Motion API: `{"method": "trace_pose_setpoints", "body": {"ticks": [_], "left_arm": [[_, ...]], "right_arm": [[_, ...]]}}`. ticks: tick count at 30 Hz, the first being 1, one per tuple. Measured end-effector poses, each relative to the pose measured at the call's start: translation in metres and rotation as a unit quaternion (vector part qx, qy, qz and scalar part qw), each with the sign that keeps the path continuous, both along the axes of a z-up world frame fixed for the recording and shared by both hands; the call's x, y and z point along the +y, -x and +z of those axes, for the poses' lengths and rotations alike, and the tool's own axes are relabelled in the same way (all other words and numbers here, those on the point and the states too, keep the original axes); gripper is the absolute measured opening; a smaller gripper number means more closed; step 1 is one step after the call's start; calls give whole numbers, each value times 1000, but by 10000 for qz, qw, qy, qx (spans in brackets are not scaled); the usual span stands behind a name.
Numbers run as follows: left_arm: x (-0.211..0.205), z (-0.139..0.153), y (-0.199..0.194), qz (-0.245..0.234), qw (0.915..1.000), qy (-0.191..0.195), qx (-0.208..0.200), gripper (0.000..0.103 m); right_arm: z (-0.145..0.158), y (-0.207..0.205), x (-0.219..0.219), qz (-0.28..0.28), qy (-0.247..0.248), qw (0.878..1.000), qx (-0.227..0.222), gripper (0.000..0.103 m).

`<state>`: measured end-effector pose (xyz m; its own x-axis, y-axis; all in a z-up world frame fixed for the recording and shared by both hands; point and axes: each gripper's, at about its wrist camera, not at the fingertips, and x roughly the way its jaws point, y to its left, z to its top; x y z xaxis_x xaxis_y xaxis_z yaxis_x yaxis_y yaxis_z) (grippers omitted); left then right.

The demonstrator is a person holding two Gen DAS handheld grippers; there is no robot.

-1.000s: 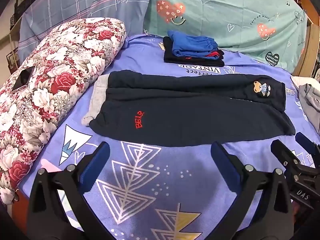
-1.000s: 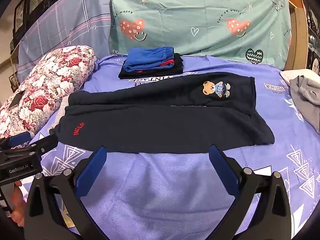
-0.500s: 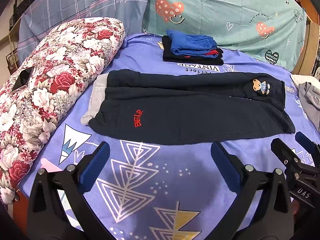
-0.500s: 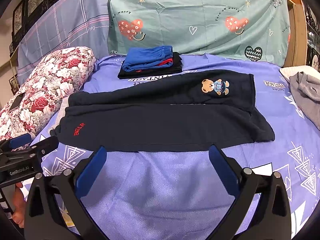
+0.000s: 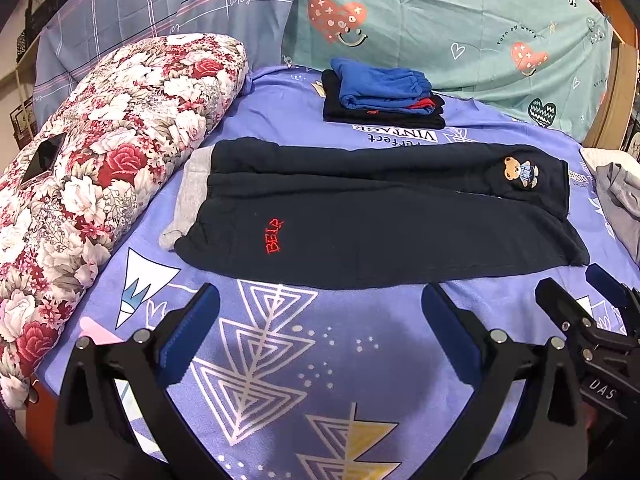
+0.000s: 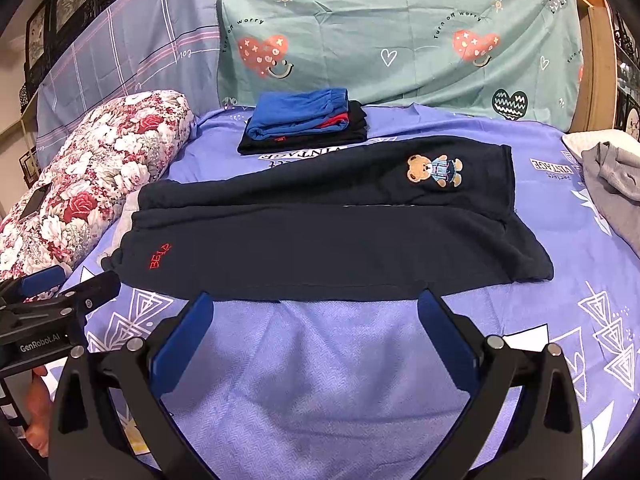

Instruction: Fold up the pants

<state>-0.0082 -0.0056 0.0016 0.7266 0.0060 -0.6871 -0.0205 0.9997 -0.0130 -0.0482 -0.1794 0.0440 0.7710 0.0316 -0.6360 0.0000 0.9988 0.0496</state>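
Dark navy pants (image 5: 372,224) lie flat, folded lengthwise leg over leg, across a purple bedsheet (image 5: 280,360) printed with white triangles. The left gripper (image 5: 320,320) hovers just short of the near edge of the pants, its blue-padded fingers (image 5: 192,328) spread wide and holding nothing; the right gripper (image 6: 316,320) hangs likewise apart and empty over the same edge.

The left wrist view alone shows the grey waistband lining (image 5: 192,196) peeking out at the pants' left end, and a dark flat object, possibly a phone (image 5: 44,156), lying on the floral quilt roll (image 5: 108,176). It also catches the right gripper at the lower right, marked "DAS". The right wrist view alone shows framed pictures (image 6: 60,8) on the wall at upper left, the left gripper's body stamped "GenRobot.AI" (image 6: 40,347), and bare fingers (image 6: 38,396) beneath it.

Red stitching on the pants reads "BEAR" (image 5: 275,236); an embroidered teddy bear patch (image 6: 434,170) sits at the far right end. The sheet bears upside-down "Perfect VINTAGE" lettering (image 5: 394,136) just beyond the pants. Behind it rests a folded stack of clothes (image 6: 304,124), blue on top of red and black. The teal hanging sheet (image 6: 400,36) repeats "Turn off worry" over smiling hearts. A grey garment (image 6: 612,188) lies crumpled at the right.
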Motion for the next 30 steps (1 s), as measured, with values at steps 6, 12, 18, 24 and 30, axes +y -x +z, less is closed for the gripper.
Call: {"method": "trace_pose_setpoints", "body": {"ticks": [6, 12, 18, 24, 30], "left_arm": [[0, 0, 0, 4, 10000, -1, -1, 101], [-1, 1, -1, -2, 10000, -9, -3, 101], [-2, 1, -1, -4, 10000, -13, -9, 101], [-2, 1, -2, -1, 10000, -17, 0, 101], [-3, 1, -2, -4, 10000, -19, -5, 101]], "right_arm": [[0, -1, 1, -6, 10, 10000, 8, 102], [0, -1, 2, 1, 8, 10000, 12, 102], [0, -2, 2, 5, 4, 10000, 7, 102], [-1, -2, 4, 1, -1, 10000, 13, 102], [-2, -2, 3, 6, -9, 10000, 32, 102]]}}
